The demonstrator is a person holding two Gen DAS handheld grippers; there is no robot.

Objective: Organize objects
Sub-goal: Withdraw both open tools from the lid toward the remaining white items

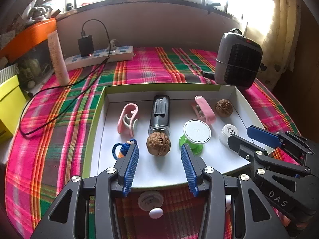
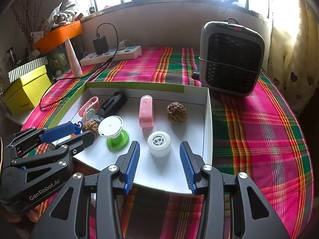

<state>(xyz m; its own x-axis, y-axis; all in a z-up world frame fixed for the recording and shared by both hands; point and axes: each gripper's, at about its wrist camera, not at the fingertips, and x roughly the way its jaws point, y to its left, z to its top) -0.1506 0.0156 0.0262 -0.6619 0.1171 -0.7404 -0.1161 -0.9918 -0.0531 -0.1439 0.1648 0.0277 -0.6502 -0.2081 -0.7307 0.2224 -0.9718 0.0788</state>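
A shallow white box [image 1: 169, 175] with a green rim lies on a plaid cloth and holds the objects. My left gripper [image 1: 159, 147] is open over its near edge, and a brown walnut [image 1: 158, 143] stands between the fingertips with a gap on each side. A blue knitted charm [image 1: 123, 148] lies by the left finger and a green spool [image 1: 196, 132] by the right one. My right gripper [image 2: 159, 144] is open around a white jar [image 2: 159, 143] without touching it. Farther back lie two pink clips [image 1: 127, 119] [image 1: 205, 109], a black device [image 1: 160, 113] and a second walnut [image 2: 177, 112].
A grey fan heater [image 2: 231, 57] stands right behind the box. A power strip [image 1: 99, 56] with a charger and a trailing black cable, a pink tube [image 1: 57, 59] and a yellow box [image 2: 26, 91] sit at the back left. Small white round items [image 1: 150, 200] lie on the cloth under the left gripper.
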